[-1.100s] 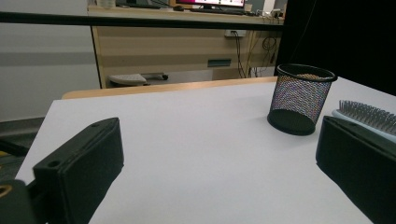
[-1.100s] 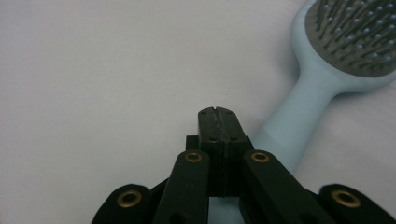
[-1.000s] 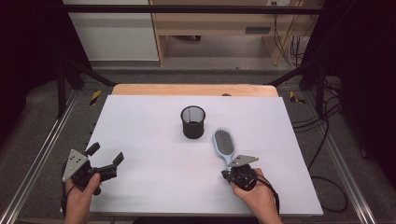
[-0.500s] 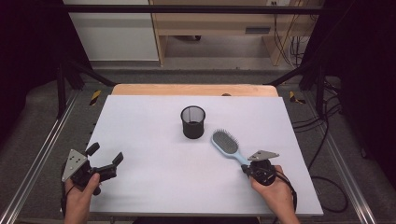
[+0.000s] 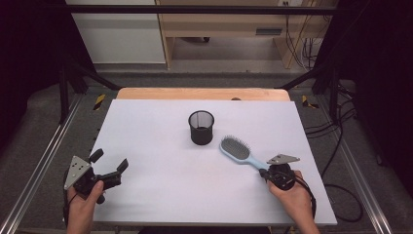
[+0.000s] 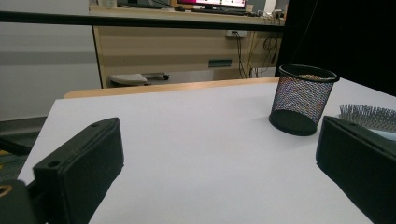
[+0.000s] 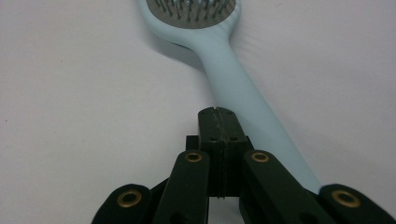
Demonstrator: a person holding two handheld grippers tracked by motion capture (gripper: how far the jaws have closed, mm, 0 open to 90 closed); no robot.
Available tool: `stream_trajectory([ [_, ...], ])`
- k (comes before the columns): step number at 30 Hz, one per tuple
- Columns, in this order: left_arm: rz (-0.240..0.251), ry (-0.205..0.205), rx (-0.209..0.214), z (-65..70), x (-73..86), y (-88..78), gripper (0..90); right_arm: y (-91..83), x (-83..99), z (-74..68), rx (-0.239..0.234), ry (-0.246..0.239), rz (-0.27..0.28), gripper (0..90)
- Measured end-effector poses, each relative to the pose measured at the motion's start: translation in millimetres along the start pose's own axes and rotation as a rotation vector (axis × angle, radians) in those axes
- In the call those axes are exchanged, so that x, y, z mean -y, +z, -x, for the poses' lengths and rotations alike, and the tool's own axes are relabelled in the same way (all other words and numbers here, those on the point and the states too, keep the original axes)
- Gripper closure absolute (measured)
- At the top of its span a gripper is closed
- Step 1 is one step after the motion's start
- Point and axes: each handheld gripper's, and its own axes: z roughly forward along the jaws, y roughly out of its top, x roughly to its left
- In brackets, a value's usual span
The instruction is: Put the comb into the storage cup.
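High view: brush lies flat on the table, just right of and nearer than the cup, handle angled toward the right tool, which sits at the handle's end. Left tool is well left of the cup, jaws wide, holding nothing.

Left gripper view: cup stands upright; brush bristles show just right of it.

Right gripper view: right tool jaws pressed together, empty; brush handle runs beside them, apparently touching, not gripped.

Judgement: brush looks bound for the cup; nothing gripped or lifted yet, so the whole pick-and-drop remains.
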Motion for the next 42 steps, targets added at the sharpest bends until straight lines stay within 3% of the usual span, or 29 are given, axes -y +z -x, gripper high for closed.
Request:
stream_trajectory([
  [9,0.004,0.003,-0.006,-1.4,-0.5,-1.0,0.9,0.3,2.1,9.7,0.010,0.019,0.016,90.0],
  [28,-0.001,0.011,-0.008,-2.0,-0.4,-1.4,0.9,0.2,1.8,9.6,0.000,0.015,0.035,90.0],
  [35,-0.005,0.009,-0.018,-2.8,0.9,-1.9,0.9,-5.2,-11.4,3.2,-0.025,-0.035,0.047,90.0],
  [38,-0.006,0.009,-0.019,-3.1,1.2,-1.8,0.9,-8.3,-21.0,5.8,-0.024,-0.063,0.045,90.0],
  [42,-0.006,0.006,-0.020,-3.3,1.2,-1.8,0.9,-11.1,-31.4,10.4,-0.038,-0.062,0.036,89.7],
])
